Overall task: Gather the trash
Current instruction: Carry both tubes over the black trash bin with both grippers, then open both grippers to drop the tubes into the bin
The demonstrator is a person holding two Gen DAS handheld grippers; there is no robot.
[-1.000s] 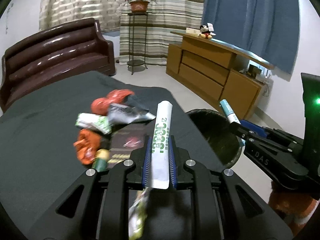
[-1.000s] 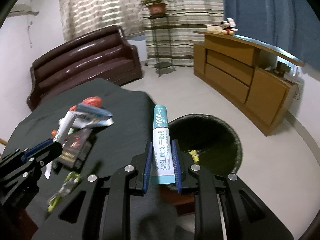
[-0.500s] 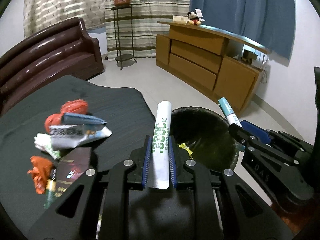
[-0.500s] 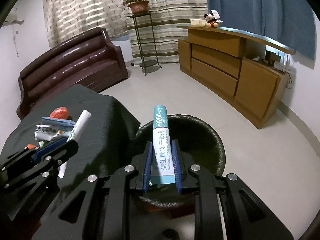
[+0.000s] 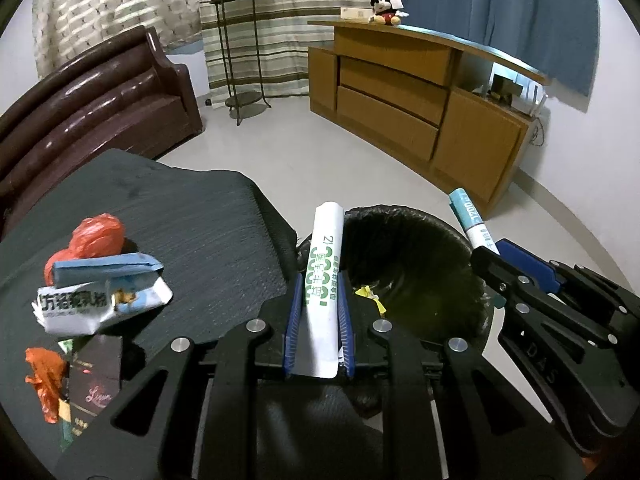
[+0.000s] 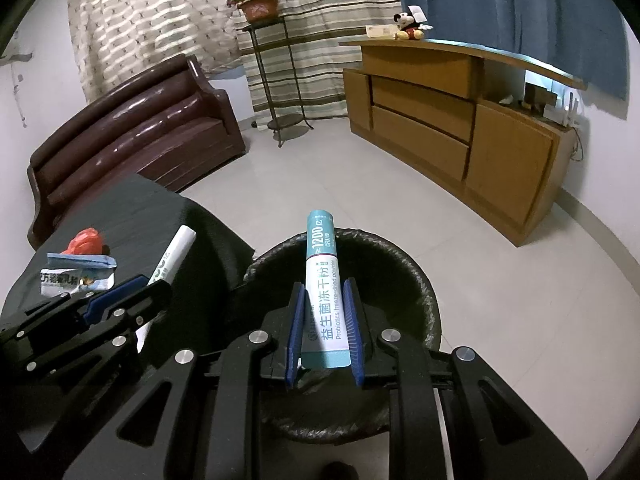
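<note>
Right wrist view first: the black-lined trash bin (image 6: 404, 280) sits on the floor just off the near corner of the dark-clothed table (image 6: 132, 216), and my right gripper (image 6: 325, 332) hangs over its mouth, clamped on a teal-and-white probiotic powder sachet (image 6: 322, 280) that points forward across the opening. I judge this one ready to drop; I would let go only while the sachet's whole length is inside the rim, since its far tip (image 6: 320, 220) reads close to the back edge.

From the left wrist view, my left gripper (image 5: 319, 320) is likewise clenched on a white sachet with green print (image 5: 325, 264), but it sits at the bin's table-side rim (image 5: 400, 216), partly over the table's corner. I would carry it further over the opening before releasing, and keep it clear of the right gripper (image 5: 490, 254) on the far side so the two do not knock.

On the table, toward its left edge, more trash waits: a crumpled milk carton (image 5: 100, 296), a red plastic bag (image 5: 94, 236), a dark box (image 5: 96, 380) and an orange wrapper (image 5: 44, 380). A yellow scrap (image 5: 370, 296) already lies in the bin.
</note>
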